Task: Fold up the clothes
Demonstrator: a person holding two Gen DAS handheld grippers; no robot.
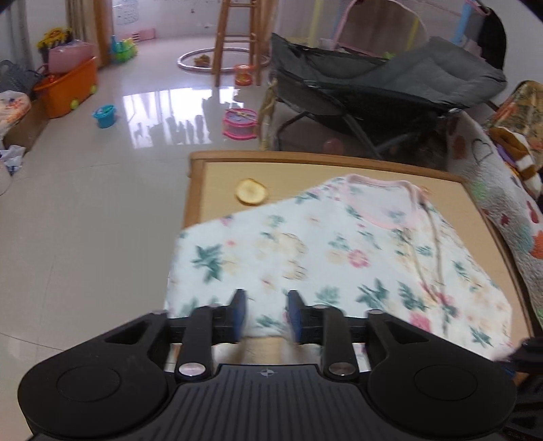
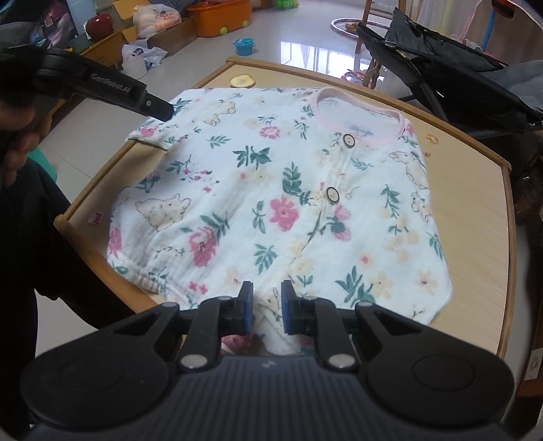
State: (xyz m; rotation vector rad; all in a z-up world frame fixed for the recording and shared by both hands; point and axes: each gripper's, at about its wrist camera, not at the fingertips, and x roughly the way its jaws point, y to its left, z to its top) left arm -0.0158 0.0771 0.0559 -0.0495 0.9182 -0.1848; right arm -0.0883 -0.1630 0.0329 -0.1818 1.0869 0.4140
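Floral shirt [image 2: 278, 203] spread flat, front up, on wooden table [image 2: 475, 210], left gripper [image 1: 264, 313] jaws apart over the shirt's edge, pinching nothing, right gripper [image 2: 266, 307] jaws narrowly apart with the hem between them, grip uncertain, yellow disc [image 1: 251, 191] beside the shirt.

Left wrist view: sits behind its own fingers [image 1: 239, 313]; looks forward and down from the worktop's [image 1: 217, 183] near left side, close over the floral garment [image 1: 305, 247]; tiled floor [image 1: 85, 220] and wooden stool [image 1: 237, 37] beyond; blurred
Right wrist view: behind its own fingers [image 2: 246, 310]; tilted steeply down over the garment's [image 2: 271, 190] hem; close
Shared: garment, worktop [image 2: 475, 210], round yellow disc [image 1: 251, 192] [image 2: 242, 81], orange bin [image 1: 69, 90] [image 2: 220, 17]
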